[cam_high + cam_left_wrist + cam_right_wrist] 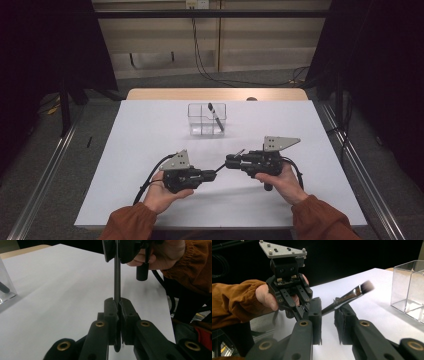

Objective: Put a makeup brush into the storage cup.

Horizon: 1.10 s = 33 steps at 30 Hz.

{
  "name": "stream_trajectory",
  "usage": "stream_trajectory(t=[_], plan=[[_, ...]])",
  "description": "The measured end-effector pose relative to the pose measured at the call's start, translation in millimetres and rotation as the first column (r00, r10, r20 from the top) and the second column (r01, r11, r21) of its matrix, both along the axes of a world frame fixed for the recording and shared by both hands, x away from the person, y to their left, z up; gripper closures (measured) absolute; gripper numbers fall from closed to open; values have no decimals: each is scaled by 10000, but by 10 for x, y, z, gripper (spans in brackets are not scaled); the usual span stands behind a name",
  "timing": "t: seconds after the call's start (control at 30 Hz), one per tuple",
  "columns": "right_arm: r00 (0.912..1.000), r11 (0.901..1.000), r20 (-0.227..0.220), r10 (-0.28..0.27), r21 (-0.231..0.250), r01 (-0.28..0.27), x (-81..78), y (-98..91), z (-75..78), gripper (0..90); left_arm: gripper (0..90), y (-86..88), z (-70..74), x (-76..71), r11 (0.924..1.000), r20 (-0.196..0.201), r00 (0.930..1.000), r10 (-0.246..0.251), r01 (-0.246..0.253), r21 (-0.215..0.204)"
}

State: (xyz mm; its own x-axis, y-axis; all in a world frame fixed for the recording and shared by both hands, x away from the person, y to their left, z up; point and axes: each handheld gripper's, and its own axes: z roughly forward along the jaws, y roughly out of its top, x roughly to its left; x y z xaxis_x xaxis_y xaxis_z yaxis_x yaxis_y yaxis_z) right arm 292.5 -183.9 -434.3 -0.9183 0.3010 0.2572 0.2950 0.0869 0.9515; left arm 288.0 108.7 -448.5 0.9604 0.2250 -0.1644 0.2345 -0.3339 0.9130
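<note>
Brush (348, 298) ran lengthwise between my two grippers above the table (150, 130), handle end toward L, bristle end toward R and tilted up in R gripper view. Thin dark handle, shiny metal ferrule, flat dark bristle tip, blurred. L gripper (117, 305) clamped tight on the handle. R gripper (328, 315) jaws part open either side of brush; pads not pressing. Clear plastic box (207, 120) w/ dividers sat farther back.

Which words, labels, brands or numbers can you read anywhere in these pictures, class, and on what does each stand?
None: no readable text on the slim dark-handled makeup brush, clear plastic divided box, white table sheet or either black gripper.
</note>
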Motion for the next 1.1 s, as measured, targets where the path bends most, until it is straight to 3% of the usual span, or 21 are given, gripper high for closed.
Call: stream_trajectory(t=[0.3, 0.6, 1.1], plan=[[9987, 9991, -412, 314, 286, -303, 20, 15, -5, 819, 837, -8, -23, 4, 9999, 76, 9999, 72, -73, 148], [9986, 9984, -296, 447, 368, -436, -6, 54, 13, 858, 799, 7, -47, 18, 9995, 172, 9994, 298, -300, 88], [9996, 9986, -274, 91, 521, -77, 13, -23, 40, 860, 667, 44, -44, 10, 9975, 227, 9973, 702, -701, -48]])
